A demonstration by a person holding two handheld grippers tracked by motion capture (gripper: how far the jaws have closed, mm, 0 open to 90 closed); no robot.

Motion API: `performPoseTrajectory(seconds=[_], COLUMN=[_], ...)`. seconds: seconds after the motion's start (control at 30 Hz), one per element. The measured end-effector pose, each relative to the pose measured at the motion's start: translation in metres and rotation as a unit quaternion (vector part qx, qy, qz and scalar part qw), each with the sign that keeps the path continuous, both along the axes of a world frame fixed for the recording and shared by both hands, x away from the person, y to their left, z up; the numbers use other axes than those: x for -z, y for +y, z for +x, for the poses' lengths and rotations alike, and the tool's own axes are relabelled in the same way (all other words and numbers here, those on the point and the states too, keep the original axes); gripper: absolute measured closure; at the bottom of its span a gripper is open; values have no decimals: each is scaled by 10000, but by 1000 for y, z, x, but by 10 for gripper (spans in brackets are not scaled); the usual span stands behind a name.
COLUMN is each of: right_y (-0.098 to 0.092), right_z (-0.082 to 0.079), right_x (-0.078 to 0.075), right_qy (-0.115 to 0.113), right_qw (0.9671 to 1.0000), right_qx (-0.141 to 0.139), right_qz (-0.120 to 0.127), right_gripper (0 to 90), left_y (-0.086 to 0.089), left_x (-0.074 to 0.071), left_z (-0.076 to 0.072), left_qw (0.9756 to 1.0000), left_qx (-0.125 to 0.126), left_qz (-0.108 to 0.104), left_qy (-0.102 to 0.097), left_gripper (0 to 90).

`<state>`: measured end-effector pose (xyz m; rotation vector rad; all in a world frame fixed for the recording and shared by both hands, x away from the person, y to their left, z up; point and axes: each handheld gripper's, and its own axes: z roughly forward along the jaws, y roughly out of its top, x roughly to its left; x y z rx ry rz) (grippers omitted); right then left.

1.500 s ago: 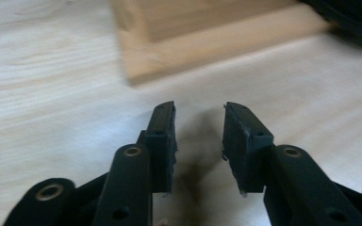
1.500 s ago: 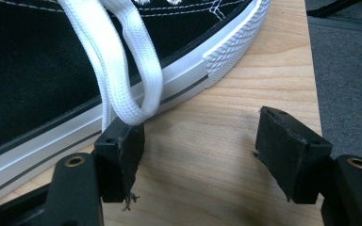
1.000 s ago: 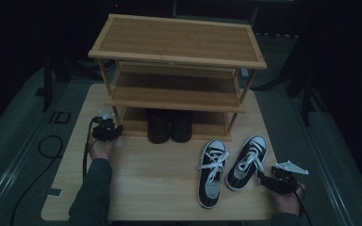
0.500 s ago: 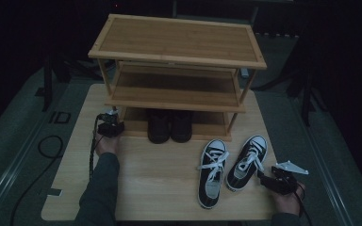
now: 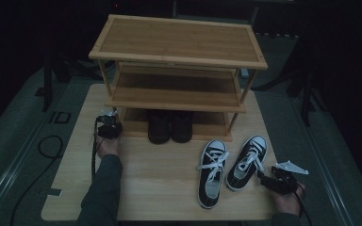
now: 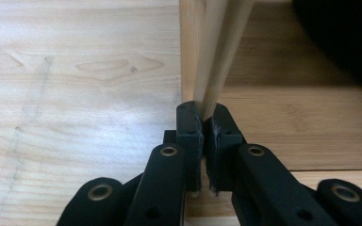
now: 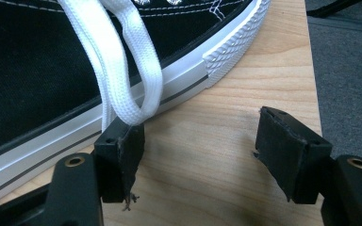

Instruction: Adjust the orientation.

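While the left claw (image 6: 201, 127) has just been closing, its jaws now pinch the thin front-left leg (image 6: 217, 56) of the wooden shoe rack (image 5: 179, 52) near its foot, low on the rack's left side. Under the rack's lowest shelf sits a pair of black shoes (image 5: 171, 126). In front of the rack's right end, two black-and-white sneakers (image 5: 231, 165) lie on the desk (image 5: 160, 188). Just beside the right sneaker, the right claw (image 7: 207, 155) stands apart, gripping nothing, one pad touching a white lace (image 7: 122, 70).
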<state>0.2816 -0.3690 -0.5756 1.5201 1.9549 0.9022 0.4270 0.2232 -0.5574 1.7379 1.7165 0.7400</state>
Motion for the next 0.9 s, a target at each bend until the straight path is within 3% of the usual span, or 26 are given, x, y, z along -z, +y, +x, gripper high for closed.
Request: performPoseTrajectory(seconds=[0.7, 0.9], right_y=[0, 1], right_z=[0, 0], right_x=[0, -2], right_qy=[-3, 68], right_qw=[10000, 10000], right_qx=[3, 12], right_qz=[-3, -55], right_gripper=[330, 327], left_y=[-8, -4], left_x=[0, 0], left_z=[-14, -20], left_qw=[9998, 9998], left_qx=[-185, -20], left_qz=[-60, -172], left_qy=[16, 46], left_gripper=[857, 822])
